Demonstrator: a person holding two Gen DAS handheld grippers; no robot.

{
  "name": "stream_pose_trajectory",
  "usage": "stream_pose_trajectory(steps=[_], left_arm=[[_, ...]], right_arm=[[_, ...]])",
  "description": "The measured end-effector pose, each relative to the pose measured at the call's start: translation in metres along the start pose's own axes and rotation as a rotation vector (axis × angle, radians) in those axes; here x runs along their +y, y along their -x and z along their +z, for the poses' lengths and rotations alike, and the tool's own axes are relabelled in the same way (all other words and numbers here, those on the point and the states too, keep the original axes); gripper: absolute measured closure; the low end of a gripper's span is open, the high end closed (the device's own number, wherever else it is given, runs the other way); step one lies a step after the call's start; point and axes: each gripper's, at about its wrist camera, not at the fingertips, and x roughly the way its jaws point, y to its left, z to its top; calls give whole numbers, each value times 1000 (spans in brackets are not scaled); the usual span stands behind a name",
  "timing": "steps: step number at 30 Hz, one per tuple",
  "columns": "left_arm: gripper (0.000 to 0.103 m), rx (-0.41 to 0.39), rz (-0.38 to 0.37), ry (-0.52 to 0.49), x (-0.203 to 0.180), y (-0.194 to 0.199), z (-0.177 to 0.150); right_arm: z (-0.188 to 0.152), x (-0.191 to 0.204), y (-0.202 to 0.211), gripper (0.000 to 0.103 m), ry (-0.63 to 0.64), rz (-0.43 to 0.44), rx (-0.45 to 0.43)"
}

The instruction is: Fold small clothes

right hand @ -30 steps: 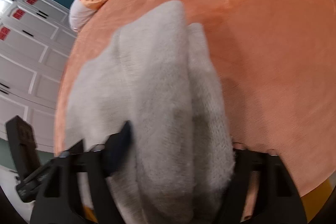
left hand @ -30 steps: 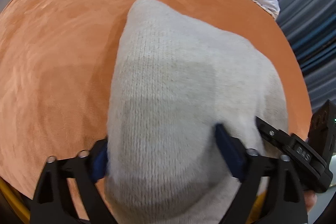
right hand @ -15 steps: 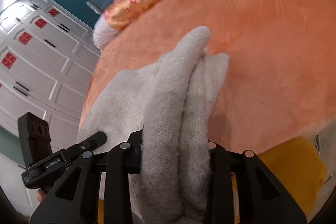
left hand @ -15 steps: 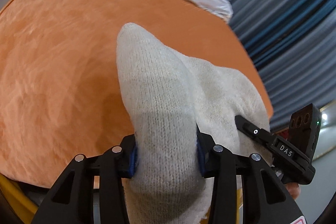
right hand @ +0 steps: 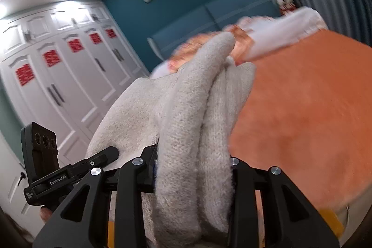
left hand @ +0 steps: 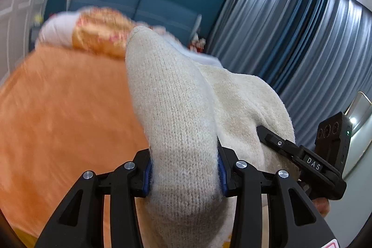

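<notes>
A cream knitted garment is held up above the orange bed cover. My left gripper is shut on a bunched edge of it, the blue pads pressing both sides. My right gripper is shut on another bunched edge of the same garment, folded in thick layers. The cloth stretches between the two grippers. The right gripper shows in the left wrist view, and the left gripper shows in the right wrist view. The garment's lower part is hidden below the fingers.
The bed carries an orange patterned pillow and a white pillow at its far end. A teal wall with a blue headboard stands behind. Grey-blue curtains hang on the right, white wardrobe doors on the left.
Both grippers closed on the garment's edges, then lifted it off the bed and tilted upward, so the views now show the room's far wall instead of the bed cover.
</notes>
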Motion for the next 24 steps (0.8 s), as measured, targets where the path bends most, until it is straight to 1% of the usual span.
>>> stream_pose_trajectory(steps=[2, 4, 5, 6, 7, 8, 9, 10, 11, 12, 13, 16, 19, 22, 24], left_arm=[[64, -32, 31, -20, 12, 9, 13], [63, -46, 80, -31, 33, 6, 26], [63, -41, 106, -33, 45, 0, 28], [61, -25, 151, -24, 64, -11, 27], [59, -5, 184, -4, 81, -23, 24], [57, 20, 214, 23, 101, -35, 18], [56, 71, 258, 65, 128, -54, 3], [57, 133, 309, 93, 148, -71, -12], [61, 193, 377, 112, 166, -84, -29], [64, 234, 440, 126, 180, -89, -50], [64, 255, 461, 132, 188, -88, -67], [64, 273, 460, 180, 200, -75, -95], [64, 259, 427, 226, 199, -65, -104], [62, 246, 439, 204, 186, -73, -104], [58, 236, 440, 225, 193, -76, -101]], right_arm=[[10, 15, -22, 70, 29, 19, -8], [14, 22, -51, 69, 22, 32, 14], [13, 21, -75, 66, 10, 35, 44], [8, 17, -98, 64, 9, 18, 75], [1, 10, -122, 58, 6, -13, 108], [-13, -4, -154, 53, -16, -71, 162], [-29, -20, -178, 53, -51, -123, 226], [-52, -41, -202, 56, -107, -193, 306], [-67, -53, -208, 64, -131, -233, 336], [-82, -64, -209, 65, -160, -259, 353], [-99, -73, -202, 66, -195, -249, 361], [-120, -79, -186, 67, -200, -260, 390], [-117, -70, -184, 67, -149, -256, 393], [-110, -56, -204, 67, -67, -235, 420], [-115, -42, -216, 65, -37, -238, 443]])
